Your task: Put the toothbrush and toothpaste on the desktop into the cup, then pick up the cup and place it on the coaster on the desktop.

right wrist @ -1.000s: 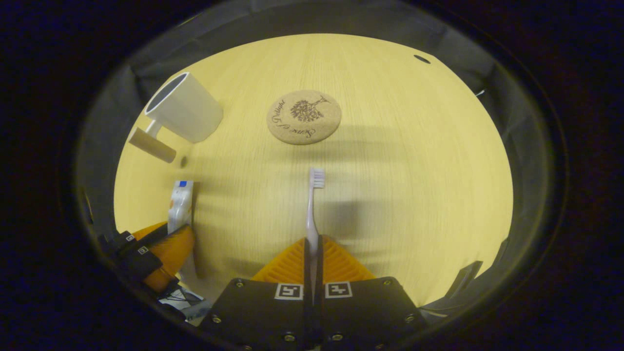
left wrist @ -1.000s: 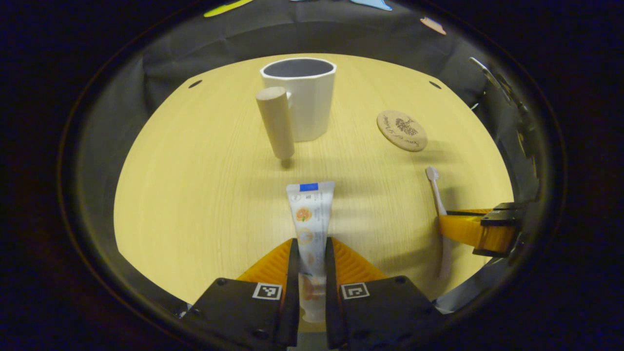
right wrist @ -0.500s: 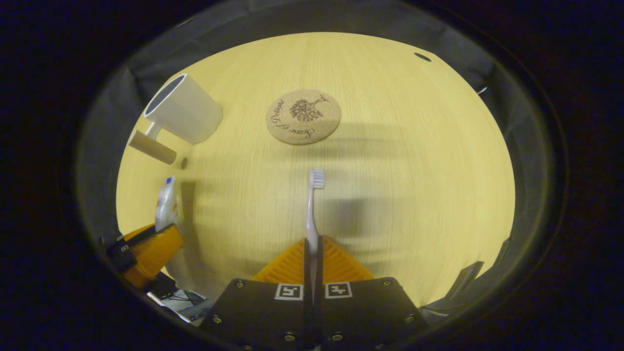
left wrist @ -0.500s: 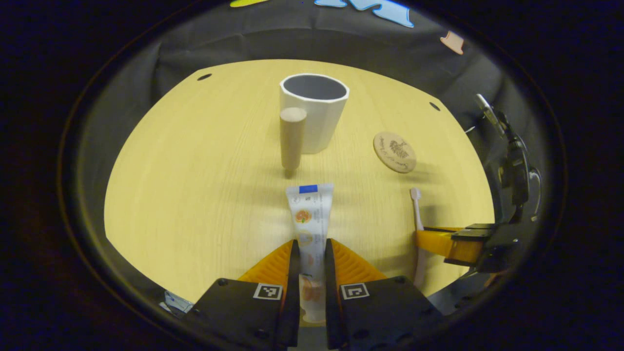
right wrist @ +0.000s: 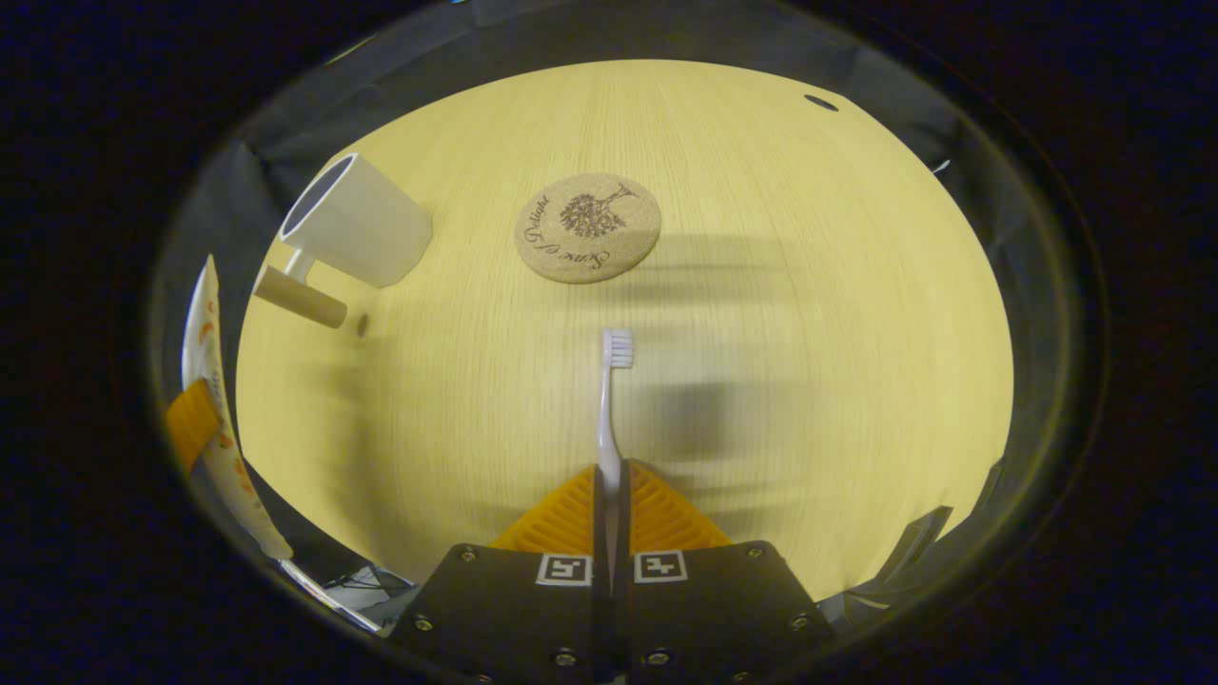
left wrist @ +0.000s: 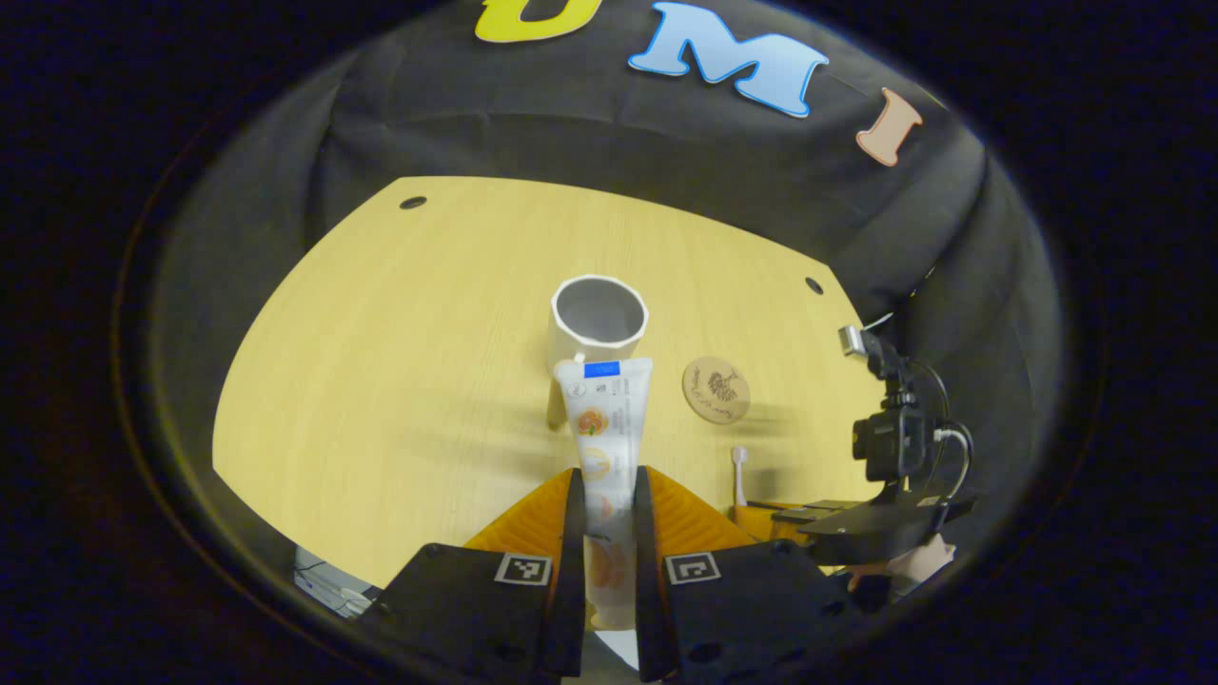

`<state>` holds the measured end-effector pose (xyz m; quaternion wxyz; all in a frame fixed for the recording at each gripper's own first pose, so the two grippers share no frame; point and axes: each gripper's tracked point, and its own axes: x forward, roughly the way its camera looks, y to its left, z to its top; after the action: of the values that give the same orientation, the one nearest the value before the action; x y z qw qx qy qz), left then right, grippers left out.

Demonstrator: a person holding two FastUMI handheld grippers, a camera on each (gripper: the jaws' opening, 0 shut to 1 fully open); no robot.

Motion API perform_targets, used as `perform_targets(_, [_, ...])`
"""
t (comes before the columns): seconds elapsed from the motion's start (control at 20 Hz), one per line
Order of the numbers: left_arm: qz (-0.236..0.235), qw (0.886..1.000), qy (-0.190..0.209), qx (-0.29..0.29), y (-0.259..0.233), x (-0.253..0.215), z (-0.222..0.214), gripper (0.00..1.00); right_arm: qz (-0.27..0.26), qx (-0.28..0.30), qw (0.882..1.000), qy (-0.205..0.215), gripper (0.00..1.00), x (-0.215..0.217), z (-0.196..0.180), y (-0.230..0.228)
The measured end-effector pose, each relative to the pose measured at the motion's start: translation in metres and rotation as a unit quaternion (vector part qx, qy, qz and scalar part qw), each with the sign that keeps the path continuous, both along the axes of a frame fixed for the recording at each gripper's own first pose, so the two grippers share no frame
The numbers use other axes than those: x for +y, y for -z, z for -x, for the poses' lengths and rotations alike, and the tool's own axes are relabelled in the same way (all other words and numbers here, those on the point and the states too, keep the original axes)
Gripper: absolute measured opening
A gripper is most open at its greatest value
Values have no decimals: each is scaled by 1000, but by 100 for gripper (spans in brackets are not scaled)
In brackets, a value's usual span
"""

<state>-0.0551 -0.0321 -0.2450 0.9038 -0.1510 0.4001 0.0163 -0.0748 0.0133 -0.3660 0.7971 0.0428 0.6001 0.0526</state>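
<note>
My left hand-held gripper [left wrist: 601, 495] pinches the soft, light toothpaste [left wrist: 603, 419] low down; my right hand-held gripper [right wrist: 609, 490] clamps the stiff, slim toothbrush [right wrist: 609, 409] by its handle.

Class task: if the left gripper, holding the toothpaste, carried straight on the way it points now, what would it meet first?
Probably the cup: it stands straight beyond the toothpaste held by the left gripper. Depth is unclear, so the tube might pass over it.

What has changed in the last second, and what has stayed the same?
The left gripper, shut on the toothpaste, has risen well above the table, carrying the tube up. The right gripper stays shut on the toothbrush, hardly moved. The cup and the coaster stand where they were.
</note>
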Motion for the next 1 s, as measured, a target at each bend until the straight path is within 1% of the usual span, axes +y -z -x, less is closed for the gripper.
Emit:
perform_targets(0.25, [12, 998, -13, -54, -53, 16, -35, 29, -2, 1, 1000, 0, 2, 0, -1, 0])
perform_targets(0.4, [11, 997, -19, -78, -71, 29, -67, 29, -2, -1, 1000, 2, 2, 0, -1, 0])
perform_targets(0.7, [13, 994, -17, -107, -74, 41, -127, 29, -5, -3, 1000, 9, 2, 0, -1, 0])
perform_targets(1.0, [1, 992, -3, -128, -64, 37, -173, 29, -5, -4, 1000, 9, 2, -1, -1, 0])
